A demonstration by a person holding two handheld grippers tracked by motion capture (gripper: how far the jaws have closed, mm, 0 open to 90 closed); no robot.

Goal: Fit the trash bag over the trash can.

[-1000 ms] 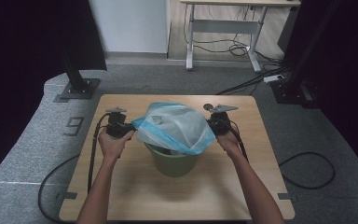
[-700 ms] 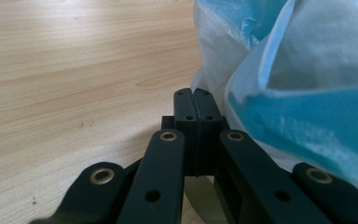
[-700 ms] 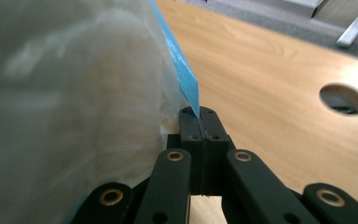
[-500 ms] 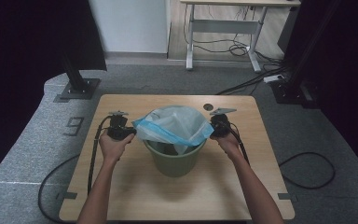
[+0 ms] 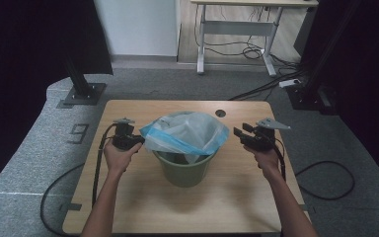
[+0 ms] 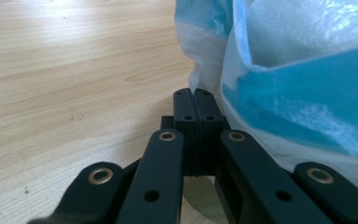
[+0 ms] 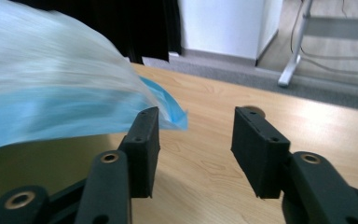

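A green plastic bin [image 5: 184, 168] stands near the middle of the wooden tabletop [image 5: 143, 205], and a thin bag [image 5: 187, 132] of white and blue plastic sits in its mouth, with the edge folded out over the rim. The tabletop is pale wood with a visible grain, and it has a small round hole [image 5: 220, 113] near its far edge.

The left tongs [image 5: 139, 141] are pressed together on the left edge of the bag; in the left gripper view the two black pads [image 6: 198, 114] meet with no gap, and the film [image 6: 303, 93] bulges just beside them. The right tongs [image 5: 239, 134] stand apart, a little to the right of the bin, and they hold nothing. Their jaws have just been opening, and in the right gripper view the blue corner of the bag [image 7: 170, 112] hangs free beside the left pad [image 7: 144, 140], not between the pads.

The table stands on a grey carpet floor [image 5: 39, 148], where a number is marked [image 5: 79, 132] at the left. Black cables [image 5: 325, 180] lie on the carpet. Behind, there is a white wall [image 5: 138, 27], dark curtains [image 5: 29, 54] on both sides, and a desk with a white metal frame [image 5: 237, 29].
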